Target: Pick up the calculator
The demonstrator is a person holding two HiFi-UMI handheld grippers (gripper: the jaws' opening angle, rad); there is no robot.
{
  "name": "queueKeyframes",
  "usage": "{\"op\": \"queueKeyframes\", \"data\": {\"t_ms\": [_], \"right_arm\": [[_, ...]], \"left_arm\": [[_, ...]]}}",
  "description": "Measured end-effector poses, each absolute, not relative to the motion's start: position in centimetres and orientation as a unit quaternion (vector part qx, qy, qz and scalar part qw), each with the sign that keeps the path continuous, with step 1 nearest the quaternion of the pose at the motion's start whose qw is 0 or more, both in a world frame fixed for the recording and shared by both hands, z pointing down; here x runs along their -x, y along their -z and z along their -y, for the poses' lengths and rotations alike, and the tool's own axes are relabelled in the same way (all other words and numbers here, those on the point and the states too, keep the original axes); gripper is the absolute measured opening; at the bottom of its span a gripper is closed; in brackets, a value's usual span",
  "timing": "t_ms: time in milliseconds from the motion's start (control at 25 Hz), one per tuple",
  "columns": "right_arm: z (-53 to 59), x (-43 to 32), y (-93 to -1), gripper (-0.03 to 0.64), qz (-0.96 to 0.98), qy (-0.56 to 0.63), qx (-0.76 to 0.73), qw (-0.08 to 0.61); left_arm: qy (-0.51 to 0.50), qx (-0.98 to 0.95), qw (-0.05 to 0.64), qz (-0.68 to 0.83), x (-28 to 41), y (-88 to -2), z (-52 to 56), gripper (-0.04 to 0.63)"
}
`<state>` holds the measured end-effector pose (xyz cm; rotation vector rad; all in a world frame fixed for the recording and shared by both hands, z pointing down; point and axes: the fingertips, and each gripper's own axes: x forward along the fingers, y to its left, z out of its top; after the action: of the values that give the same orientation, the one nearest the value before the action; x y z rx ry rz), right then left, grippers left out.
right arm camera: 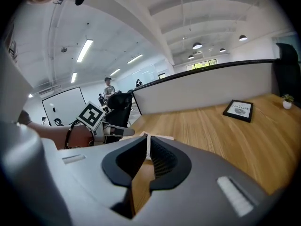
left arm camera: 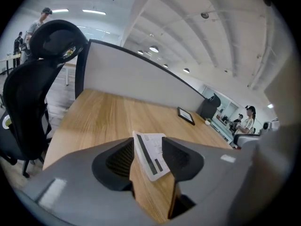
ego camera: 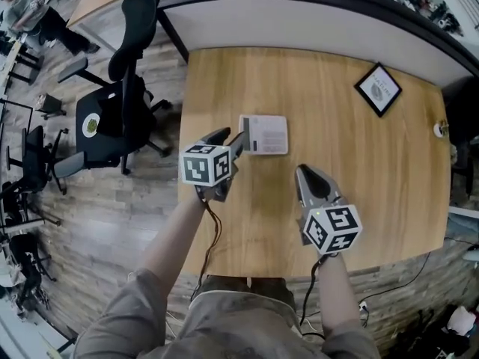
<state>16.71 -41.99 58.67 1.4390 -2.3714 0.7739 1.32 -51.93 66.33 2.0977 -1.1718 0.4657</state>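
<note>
Bright, even light is coming from ceiling strip lights point(right arm camera: 84, 51), shadows coming out soft. Fisheye is bending edges hard in both gripper views (black vignette corners); close foreground is blurring slightly.

The tabletop point(ego camera: 329, 148) is warm honey-brown wood with a fine, straight grain. The calculator point(ego camera: 263, 134) is pale grey-white, with a dark strip along the edge nearest the left hand-held gripper point(ego camera: 232, 139). That gripper and the right hand-held gripper point(ego camera: 305, 175) are grey with black ribbed pads, and each bears black square markers on white. Well apart from the calculator, a picture frame point(ego camera: 378, 89) is black around a white card. Farther out from the calculator, the chair point(ego camera: 120, 111) is black and the floor point(ego camera: 97, 223) is grey-brown planks.
</note>
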Motion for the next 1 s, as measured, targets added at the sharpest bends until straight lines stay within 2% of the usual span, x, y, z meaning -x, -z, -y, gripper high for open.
{"op": "queueKeyframes", "data": {"t_ms": [360,440,520,760,1000], "right_arm": [[40.8,-17.3,-61.3,0.032,0.798,-0.303,-0.504,0.134],[40.5,-17.4,-61.6,0.032,0.796,-0.307,-0.503,0.138],[40.2,-17.6,-61.7,0.032,0.795,-0.307,-0.503,0.141],[39.0,-17.8,-60.8,0.032,0.794,-0.305,-0.508,0.136],[37.5,-17.1,-57.8,0.032,0.802,-0.288,-0.506,0.128]], "left_arm": [[-0.177,-0.772,0.431,0.433,-2.3,-72.9,51.5,0.185],[-0.17,-0.771,0.443,0.426,-2.6,-73.2,51.3,0.155],[-0.159,-0.77,0.451,0.423,-3.0,-73.1,51.4,0.094],[-0.099,-0.751,0.5,0.42,-3.1,-71.9,50.9,0.055],[-0.104,-0.766,0.464,0.433,-1.8,-68.2,48.7,0.043]]}}
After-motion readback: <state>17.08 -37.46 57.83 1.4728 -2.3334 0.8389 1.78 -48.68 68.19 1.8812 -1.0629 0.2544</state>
